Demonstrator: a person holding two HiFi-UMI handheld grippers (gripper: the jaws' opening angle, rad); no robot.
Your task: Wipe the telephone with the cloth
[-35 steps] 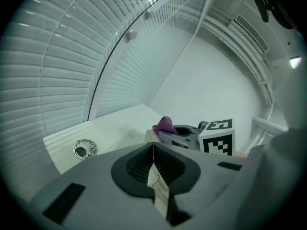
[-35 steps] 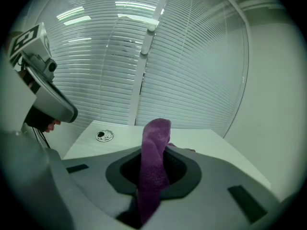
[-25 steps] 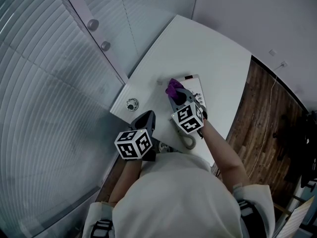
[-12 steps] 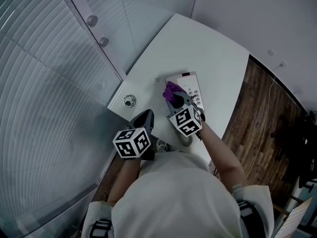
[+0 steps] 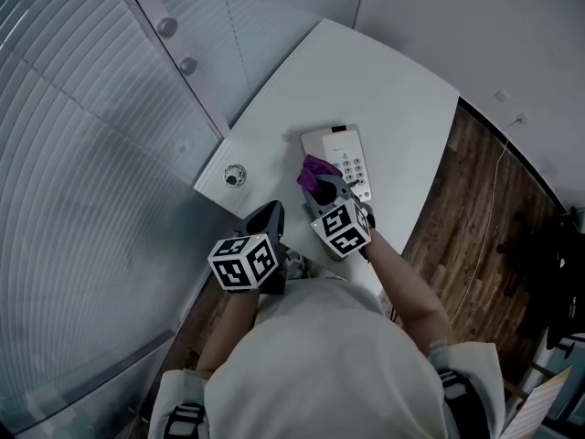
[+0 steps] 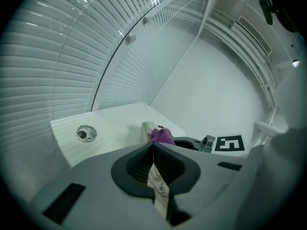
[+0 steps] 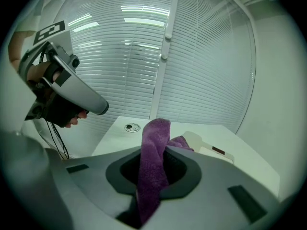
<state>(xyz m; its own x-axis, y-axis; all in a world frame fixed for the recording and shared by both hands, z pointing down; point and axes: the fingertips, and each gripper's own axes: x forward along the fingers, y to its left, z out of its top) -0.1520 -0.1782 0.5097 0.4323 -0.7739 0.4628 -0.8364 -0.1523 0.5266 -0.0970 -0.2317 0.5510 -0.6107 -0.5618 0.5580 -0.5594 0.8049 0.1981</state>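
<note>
The white telephone (image 5: 336, 150) lies on the white table (image 5: 384, 90), keypad showing. A purple cloth (image 5: 316, 172) rests on its near left part, over the handset side. My right gripper (image 5: 323, 188) is shut on that cloth; in the right gripper view the cloth (image 7: 153, 162) hangs up out of the closed jaws, with the telephone (image 7: 213, 149) just beyond. My left gripper (image 5: 271, 212) hovers at the table's near edge, left of the telephone, shut and holding nothing. In the left gripper view the cloth (image 6: 162, 136) and the handset end (image 6: 146, 130) show past its closed jaws.
A round metal grommet (image 5: 234, 176) sits in the table's left corner. A glass wall with blinds (image 5: 101, 154) runs along the left. Wooden floor (image 5: 475, 218) lies right of the table. White walls close the far side.
The right gripper has drawn the cloth along the telephone toward the person, uncovering more of the keypad and top. The left gripper has stayed about where it was.
</note>
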